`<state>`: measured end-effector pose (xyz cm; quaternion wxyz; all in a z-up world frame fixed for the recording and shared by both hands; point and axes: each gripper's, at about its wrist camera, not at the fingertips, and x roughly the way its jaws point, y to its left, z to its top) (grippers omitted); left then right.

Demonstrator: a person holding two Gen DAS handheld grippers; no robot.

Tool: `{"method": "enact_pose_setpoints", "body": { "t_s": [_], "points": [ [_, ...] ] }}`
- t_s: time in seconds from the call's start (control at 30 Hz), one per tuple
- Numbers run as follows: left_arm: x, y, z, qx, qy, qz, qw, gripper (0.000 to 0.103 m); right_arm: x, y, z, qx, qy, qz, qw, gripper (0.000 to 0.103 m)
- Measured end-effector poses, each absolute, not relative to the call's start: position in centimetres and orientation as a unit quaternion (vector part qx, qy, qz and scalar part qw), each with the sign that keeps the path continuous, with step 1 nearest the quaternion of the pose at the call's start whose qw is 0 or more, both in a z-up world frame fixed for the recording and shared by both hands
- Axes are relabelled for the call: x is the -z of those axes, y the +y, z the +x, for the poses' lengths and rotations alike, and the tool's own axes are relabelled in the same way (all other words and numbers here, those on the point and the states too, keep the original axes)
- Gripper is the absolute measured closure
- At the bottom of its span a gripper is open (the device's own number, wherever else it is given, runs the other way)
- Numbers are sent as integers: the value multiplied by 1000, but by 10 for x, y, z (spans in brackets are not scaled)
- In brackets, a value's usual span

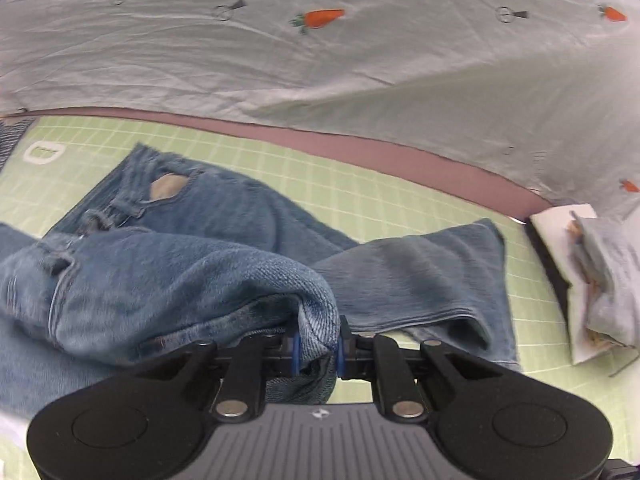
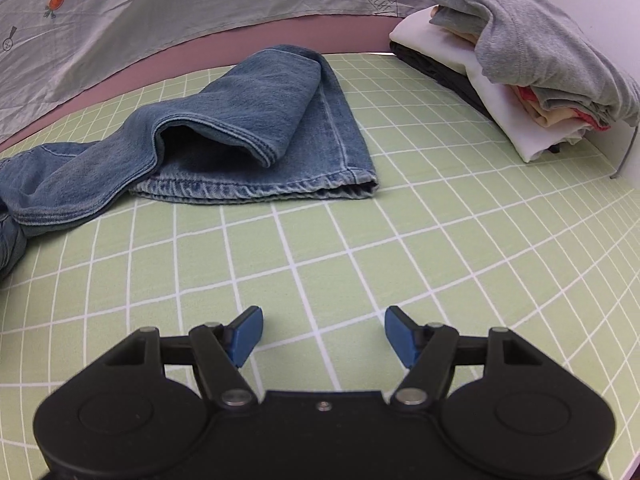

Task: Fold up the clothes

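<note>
Jeans point(image 1: 192, 248) sprawled across green grid mat point(image 2: 360, 240), one fold pinched between pads of left gripper point(image 1: 318, 350). Right gripper point(image 2: 323, 334) spread wide over bare mat, holding nothing. Folded clothes pile point(image 2: 520, 68) at far right corner.

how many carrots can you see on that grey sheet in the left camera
3. One carrot sits top centre on the sheet, a second near the top right edge, and a third is partly cut off at the right edge. Folds may hide more.
</note>
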<state>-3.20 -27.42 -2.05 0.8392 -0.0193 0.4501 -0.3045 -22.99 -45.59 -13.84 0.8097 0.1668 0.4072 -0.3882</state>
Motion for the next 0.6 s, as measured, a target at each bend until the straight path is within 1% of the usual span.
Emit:
{"method": "enact_pose_setpoints", "body": {
  "t_s": [0.17,0.37,0.6],
  "points": [
    [5,-278,-48,349,413,-21,841,88,136,-451,-240,409,399,178,801,35],
    [-1,-217,-19,311,397,-33,863,88,136,-424,-237,428,390,193,792,35],
    [0,-131,17,276,392,-69,875,88,130,-367,-208,419,378,199,801,35]
  ]
}}
